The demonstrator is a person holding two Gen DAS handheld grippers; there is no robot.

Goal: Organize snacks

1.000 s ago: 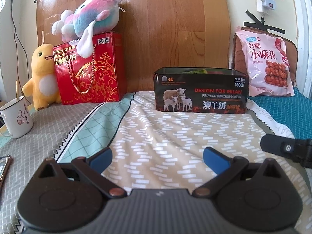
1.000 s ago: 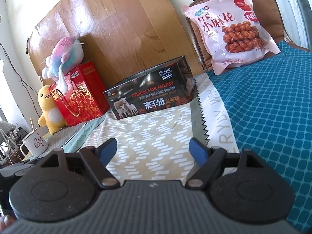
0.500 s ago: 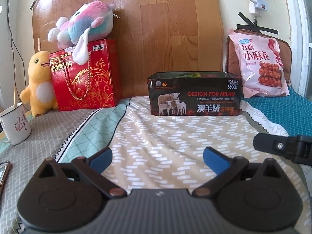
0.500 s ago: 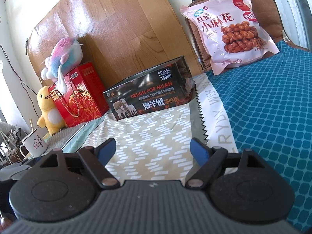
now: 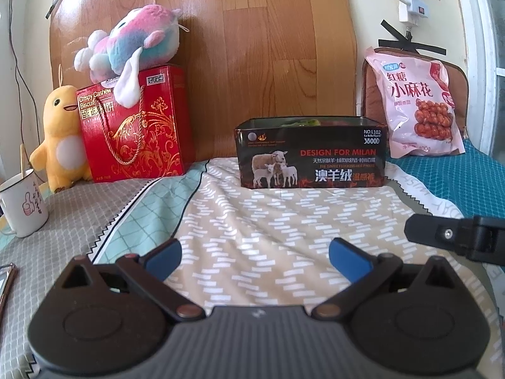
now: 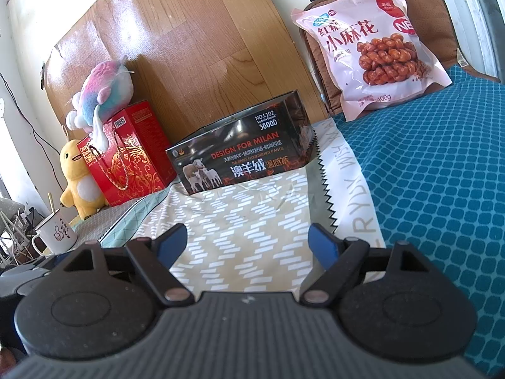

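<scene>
Well ahead of the right gripper (image 6: 247, 244) leans the snack bag (image 6: 372, 47).

Colours on the bed

Black box (image 5: 311, 154) with red lettering; pink snack bag (image 5: 416, 107); red-and-gold gift box (image 5: 135, 126); yellow duck (image 5: 61, 132); beige spread (image 5: 284, 221) with white dashes; teal lattice blanket (image 6: 442, 173).

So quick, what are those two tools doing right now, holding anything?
Left tool: open, holding nothing, only the bedspread beneath it.
Right tool: open, holding nothing.
</scene>
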